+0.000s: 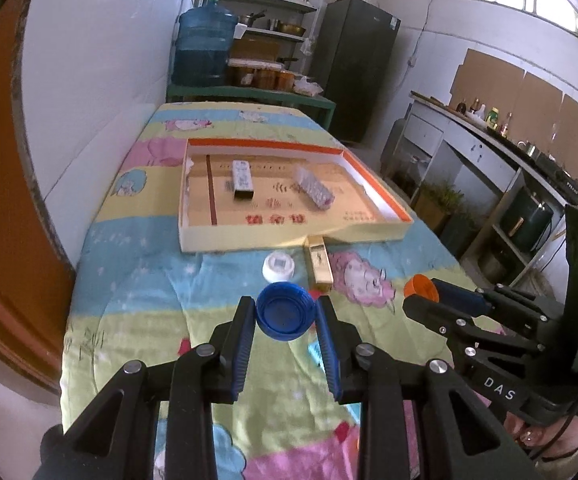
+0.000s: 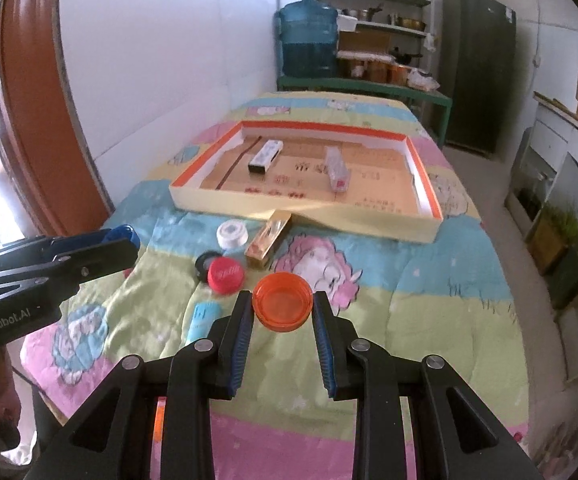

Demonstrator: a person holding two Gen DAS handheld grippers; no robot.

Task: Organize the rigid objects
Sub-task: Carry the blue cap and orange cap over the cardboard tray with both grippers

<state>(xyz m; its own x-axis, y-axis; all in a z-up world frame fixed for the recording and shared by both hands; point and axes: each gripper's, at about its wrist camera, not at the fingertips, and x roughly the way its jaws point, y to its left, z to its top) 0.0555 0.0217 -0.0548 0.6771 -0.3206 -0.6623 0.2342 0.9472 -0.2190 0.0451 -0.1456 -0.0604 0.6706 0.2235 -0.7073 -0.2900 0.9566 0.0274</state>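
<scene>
My left gripper (image 1: 285,316) is shut on a blue cap (image 1: 285,310), held above the patterned cloth. My right gripper (image 2: 282,308) is shut on an orange cap (image 2: 283,302); it also shows in the left wrist view (image 1: 421,286). A shallow cardboard tray (image 1: 301,238) with an orange rim lies ahead and holds a small white box (image 1: 243,180) and a clear packet (image 1: 315,192). In front of the tray lie a white cap (image 1: 278,266) and a gold box (image 1: 320,266). A red cap (image 2: 225,274), a black cap (image 2: 205,262) and a light blue tube (image 2: 203,316) lie nearer.
The table is covered by a cartoon cloth (image 2: 409,280). A white wall and a brown door frame (image 2: 37,120) are on the left. A blue water jug (image 2: 309,40), shelves and a dark fridge (image 2: 479,68) stand beyond the table. A counter (image 1: 489,160) runs along the right.
</scene>
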